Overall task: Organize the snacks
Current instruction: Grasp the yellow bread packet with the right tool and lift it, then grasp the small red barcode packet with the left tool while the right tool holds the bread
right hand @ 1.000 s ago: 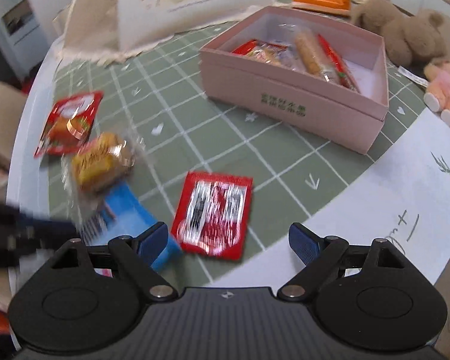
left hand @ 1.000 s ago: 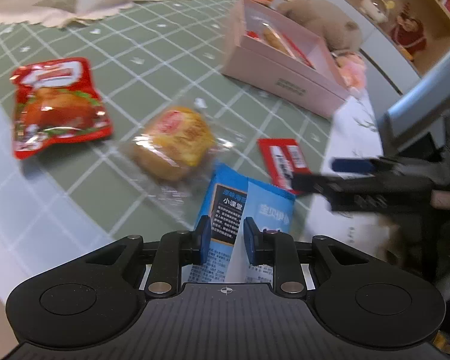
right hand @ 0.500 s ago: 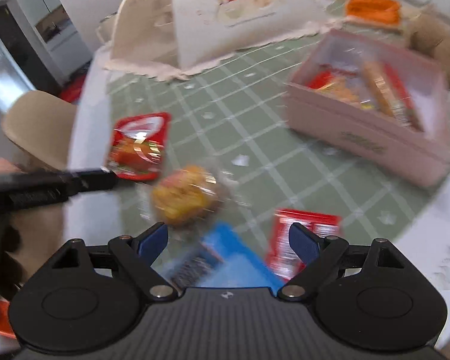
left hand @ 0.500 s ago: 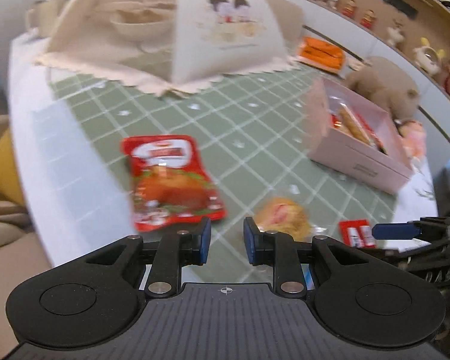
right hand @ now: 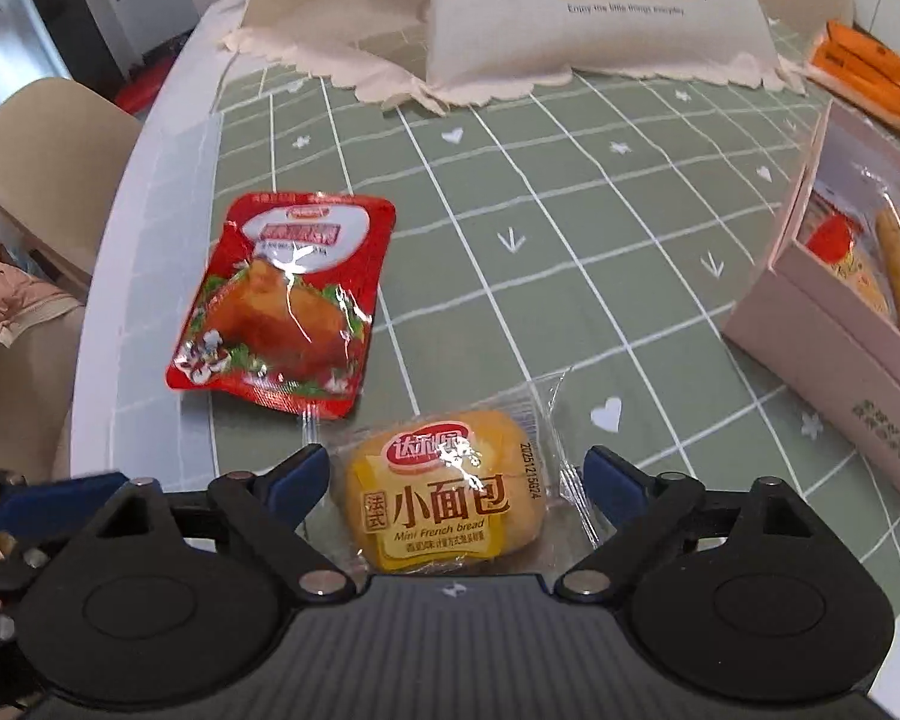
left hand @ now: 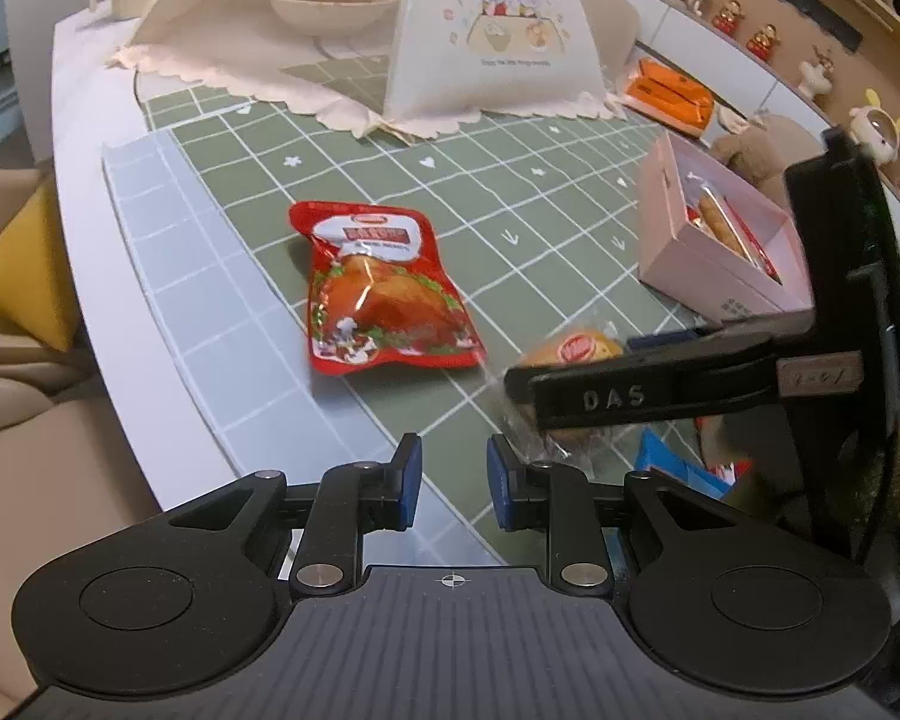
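We see our right tongs [right hand: 453,474] lowered over the mini bread pack [right hand: 447,501], which lies on the green checked cloth [right hand: 570,228] of the counter; the jaws are closing with the pack between them, and the blue pads stand just beside the clear wrapper on either side, not yet pressing the bread. Our left tongs [left hand: 448,483] stand only narrowly parted and have nothing between the pads; they hang over the near edge of the cloth. The red chicken-leg packet [right hand: 282,300] lies flat just beyond the bread, apart from it. To the right sits the open pink box [right hand: 834,354] with a few wrapped snacks already inside. In the left view a blue packet [left hand: 669,468] shows partly under the right tongs' body. Farther back a pale mesh food cover [left hand: 486,30] stands over bowls, with an orange pack [left hand: 669,93] beside it
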